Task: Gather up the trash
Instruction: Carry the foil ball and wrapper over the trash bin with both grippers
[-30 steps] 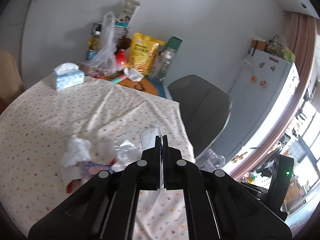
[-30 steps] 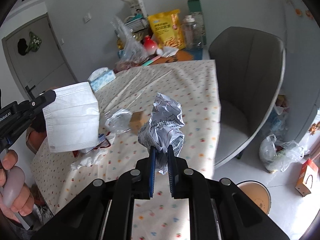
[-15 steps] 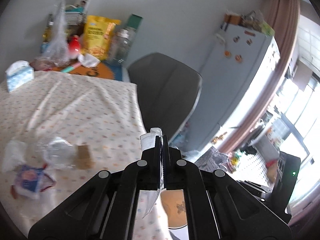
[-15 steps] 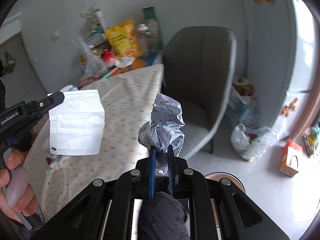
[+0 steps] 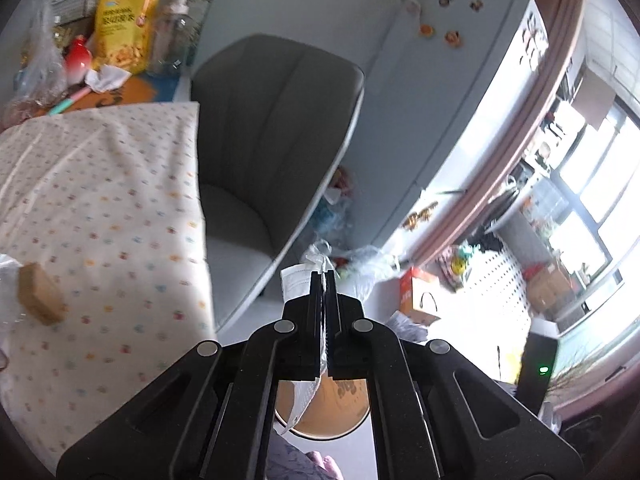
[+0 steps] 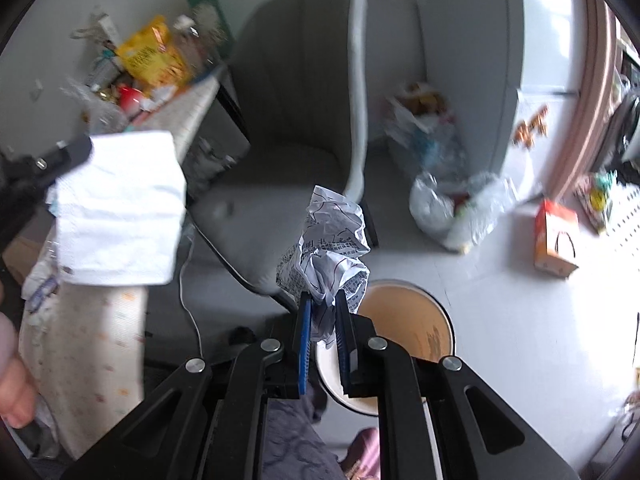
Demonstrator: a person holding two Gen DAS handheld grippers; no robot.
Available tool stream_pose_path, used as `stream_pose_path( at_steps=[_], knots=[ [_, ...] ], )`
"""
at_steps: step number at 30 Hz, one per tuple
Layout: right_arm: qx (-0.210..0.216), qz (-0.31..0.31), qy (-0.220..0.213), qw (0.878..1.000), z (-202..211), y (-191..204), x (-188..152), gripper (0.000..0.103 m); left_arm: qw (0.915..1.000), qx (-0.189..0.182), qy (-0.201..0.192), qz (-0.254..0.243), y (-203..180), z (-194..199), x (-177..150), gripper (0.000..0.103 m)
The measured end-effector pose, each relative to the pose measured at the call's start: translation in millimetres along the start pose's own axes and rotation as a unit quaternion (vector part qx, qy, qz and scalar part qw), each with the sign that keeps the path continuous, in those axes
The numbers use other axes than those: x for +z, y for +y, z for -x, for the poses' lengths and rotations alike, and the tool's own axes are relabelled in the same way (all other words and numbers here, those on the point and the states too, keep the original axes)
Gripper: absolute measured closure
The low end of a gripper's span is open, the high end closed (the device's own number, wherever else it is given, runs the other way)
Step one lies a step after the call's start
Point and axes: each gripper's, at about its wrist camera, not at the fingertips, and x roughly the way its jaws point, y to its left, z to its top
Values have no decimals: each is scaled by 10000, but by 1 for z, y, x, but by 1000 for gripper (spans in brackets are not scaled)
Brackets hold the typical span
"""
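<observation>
My left gripper [image 5: 325, 276] is shut on a white face mask [image 5: 296, 280], held edge-on; the mask [image 6: 116, 212] shows flat at the left of the right wrist view. My right gripper [image 6: 323, 300] is shut on a crumpled printed paper ball [image 6: 326, 240]. A round bin with a tan inside [image 6: 408, 320] stands on the floor just beyond and below the paper ball. In the left wrist view the bin [image 5: 332, 408] lies below the jaws, with the mask's lower end hanging over it.
A grey chair [image 5: 272, 128] stands beside the table with the dotted cloth [image 5: 100, 200], which carries a brown block [image 5: 40, 300]. Plastic bags of rubbish [image 6: 452, 208] and an orange box [image 6: 556, 236] lie on the floor by the white fridge [image 5: 460, 80].
Both grippers have swung away from the table to the right and tilted down toward the floor. The bin has come into view under them. Each still holds its item.
</observation>
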Motion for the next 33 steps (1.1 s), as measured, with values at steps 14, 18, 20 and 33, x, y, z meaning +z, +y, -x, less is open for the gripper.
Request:
stream_pose_path(
  at_steps=[14, 18, 20, 33],
  knots=[
    [10, -844, 278, 9960, -48, -75, -24, 45, 9965, 28, 831, -82, -22, -69, -23, 100],
    [-90, -1115, 182, 9936, -36, -96, -23, 44, 9947, -111, 999, -203, -40, -80, -29, 100],
    [-212, -1171, 48, 9929, -24, -104, -22, 40, 9934, -176, 1093, -287, -50, -86, -32, 100],
    [-633, -1548, -374, 9852, 29, -147, -37, 37, 9806, -299, 1878, -470, -92, -143, -59, 100]
  ],
)
